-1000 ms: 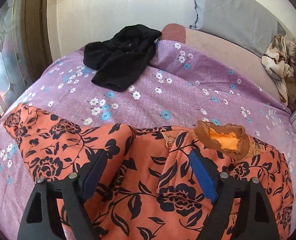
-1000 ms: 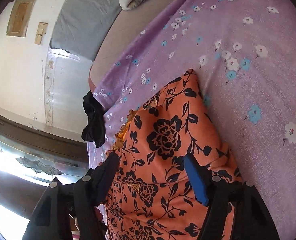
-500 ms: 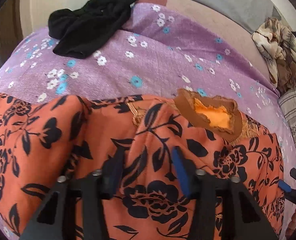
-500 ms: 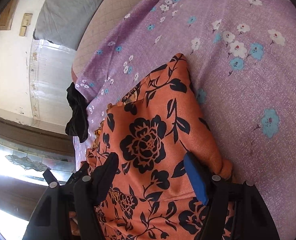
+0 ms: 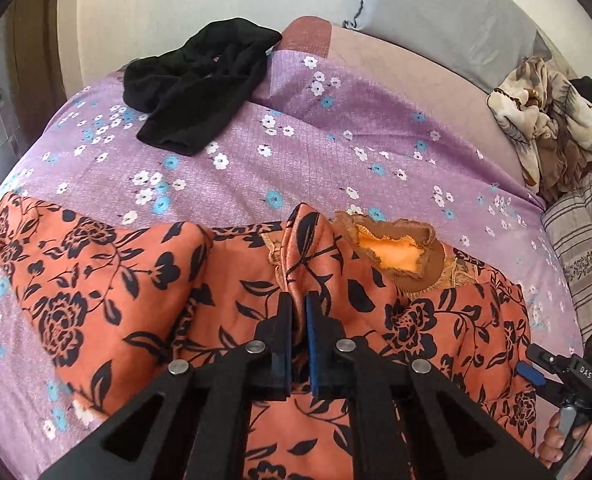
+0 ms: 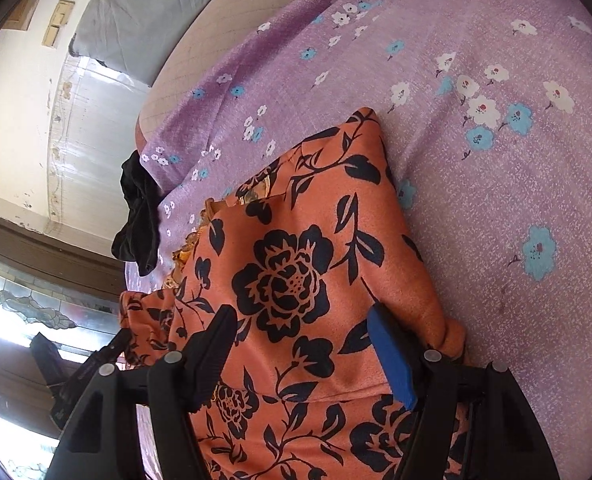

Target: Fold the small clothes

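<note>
Left wrist view: the left gripper pinches a raised ridge of the orange floral garment, spread on the purple flowered bedspread. A black garment lies well beyond it. The right gripper sits spread wide, straddling the garment's folded corner.

The garment lies on the bedspread, black cloth behind it.
</note>
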